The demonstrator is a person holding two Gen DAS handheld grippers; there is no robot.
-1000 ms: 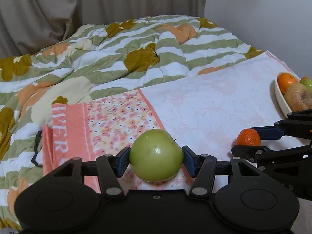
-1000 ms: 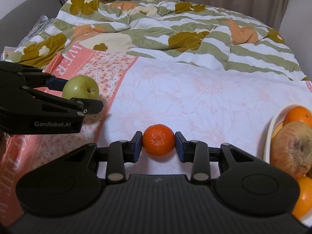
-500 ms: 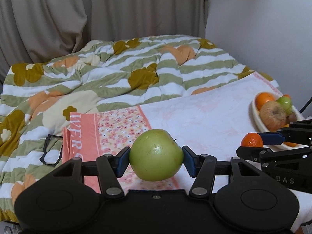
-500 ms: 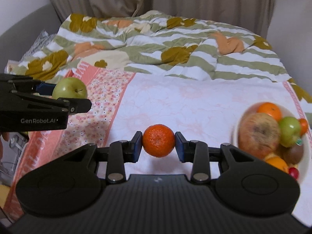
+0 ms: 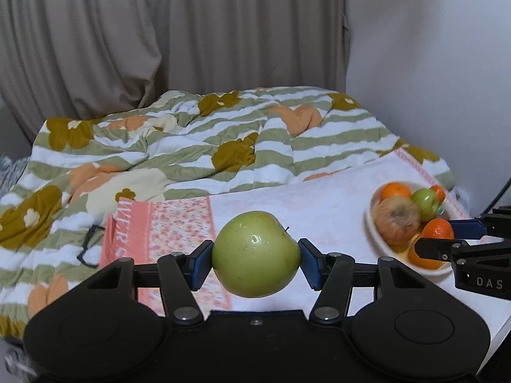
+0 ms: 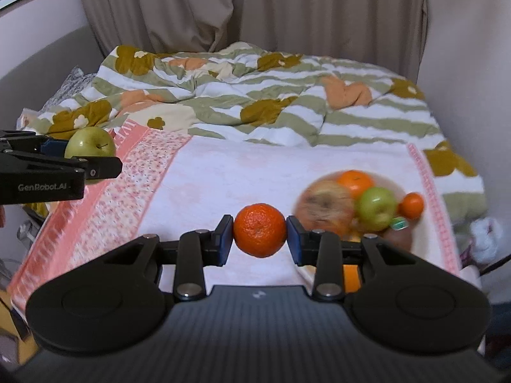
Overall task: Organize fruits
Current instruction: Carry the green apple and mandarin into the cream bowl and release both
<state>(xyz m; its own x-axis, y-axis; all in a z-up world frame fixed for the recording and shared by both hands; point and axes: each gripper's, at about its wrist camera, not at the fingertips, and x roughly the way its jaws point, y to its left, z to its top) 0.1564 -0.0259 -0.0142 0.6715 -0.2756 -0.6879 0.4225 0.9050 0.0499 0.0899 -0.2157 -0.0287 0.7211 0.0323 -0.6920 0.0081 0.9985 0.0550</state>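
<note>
My left gripper is shut on a green apple and holds it in the air above the pink floral towel. My right gripper is shut on a small orange mandarin, raised over the white towel. A white bowl at the right holds several fruits: a brownish apple, a small green apple and oranges. In the right wrist view the bowl's fruit lies just right of the mandarin, and the left gripper with the green apple shows at the left edge.
A rumpled green, white and orange quilt covers the far part of the bed. Dark eyeglasses lie on the quilt left of the pink towel. Curtains hang behind; a wall stands to the right.
Both grippers have risen and drawn back with their fruit still held. More of the bed and curtains shows, and the whole fruit bowl has come into view at the right.
</note>
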